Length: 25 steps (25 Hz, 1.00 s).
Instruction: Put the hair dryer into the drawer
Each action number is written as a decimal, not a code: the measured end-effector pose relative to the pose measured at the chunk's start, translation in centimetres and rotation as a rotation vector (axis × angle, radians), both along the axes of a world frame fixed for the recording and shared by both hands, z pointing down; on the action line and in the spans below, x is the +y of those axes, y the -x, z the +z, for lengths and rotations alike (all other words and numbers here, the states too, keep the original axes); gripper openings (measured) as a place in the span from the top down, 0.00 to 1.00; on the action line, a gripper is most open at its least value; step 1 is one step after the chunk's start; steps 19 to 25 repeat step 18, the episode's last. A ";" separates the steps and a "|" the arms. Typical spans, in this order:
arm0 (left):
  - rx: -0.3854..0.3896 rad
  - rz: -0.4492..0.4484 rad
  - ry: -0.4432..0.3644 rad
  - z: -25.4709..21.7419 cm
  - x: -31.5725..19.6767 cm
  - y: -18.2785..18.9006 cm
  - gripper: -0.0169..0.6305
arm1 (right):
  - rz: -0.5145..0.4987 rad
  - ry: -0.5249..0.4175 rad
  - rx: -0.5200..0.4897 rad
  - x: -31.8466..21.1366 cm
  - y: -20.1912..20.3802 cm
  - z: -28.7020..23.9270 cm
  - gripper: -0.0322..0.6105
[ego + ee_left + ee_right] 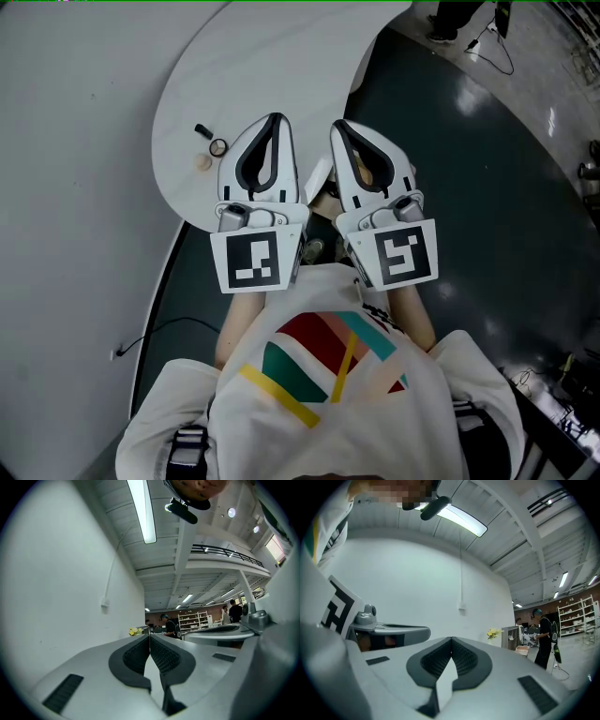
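Neither a hair dryer nor a drawer shows in any view. My left gripper (275,118) and my right gripper (339,126) are held side by side in front of the person's chest, both pointing level, out over a white rounded table (281,56). The left gripper (149,635) has its jaws closed tip to tip with nothing between them. The right gripper (451,640) is shut the same way and holds nothing. Each gripper view catches the other gripper beside it, and beyond them only a white wall and a ceiling.
Three small items lie on the table's near left part: a black piece (202,130), a ring (218,147) and a beige disc (202,162). Dark floor (487,187) lies to the right. People (543,637) and shelves (194,619) stand far off.
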<state>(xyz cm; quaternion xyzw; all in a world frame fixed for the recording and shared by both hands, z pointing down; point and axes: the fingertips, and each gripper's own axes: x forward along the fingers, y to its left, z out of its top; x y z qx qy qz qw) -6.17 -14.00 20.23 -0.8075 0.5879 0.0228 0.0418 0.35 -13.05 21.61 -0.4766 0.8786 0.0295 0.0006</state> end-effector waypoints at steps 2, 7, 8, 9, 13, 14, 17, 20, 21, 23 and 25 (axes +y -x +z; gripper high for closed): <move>0.003 0.002 0.002 0.1 -0.2 0.0 0.94 | 0.017 0.013 0.005 -0.3 -0.2 0.1 0.93; 0.007 0.004 0.009 0.4 -0.3 -0.3 0.94 | 0.016 0.004 0.008 -0.2 -0.7 0.3 0.93; 0.008 0.004 0.009 0.5 -0.4 -0.3 0.94 | 0.012 -0.001 0.007 -0.2 -0.7 0.3 0.93; 0.009 0.004 0.009 0.5 -0.5 -0.3 0.94 | 0.011 -0.003 0.006 -0.2 -0.8 0.3 0.93; 0.010 0.009 0.010 0.3 -0.5 -1.0 0.94 | 0.016 0.003 0.010 -0.1 -1.5 0.3 0.93; 0.011 0.010 0.010 0.2 -0.4 -1.2 0.94 | 0.016 0.003 0.012 -0.1 -1.6 0.2 0.93; 0.012 0.013 0.010 0.1 -0.4 -1.5 0.94 | 0.015 0.008 0.022 -0.1 -1.8 0.5 0.93; 0.012 0.014 0.009 0.1 -0.4 -1.5 0.94 | 0.015 0.011 0.026 -0.1 -1.9 0.7 0.93; 0.012 0.014 0.009 0.1 -0.4 -1.5 0.94 | 0.015 0.011 0.026 -0.1 -1.9 0.7 0.93; 0.012 0.014 0.009 0.1 -0.4 -1.5 0.94 | 0.015 0.011 0.026 -0.1 -1.9 0.7 0.93; 0.012 0.014 0.009 0.1 -0.4 -1.5 0.94 | 0.015 0.011 0.026 -0.1 -1.9 0.7 0.93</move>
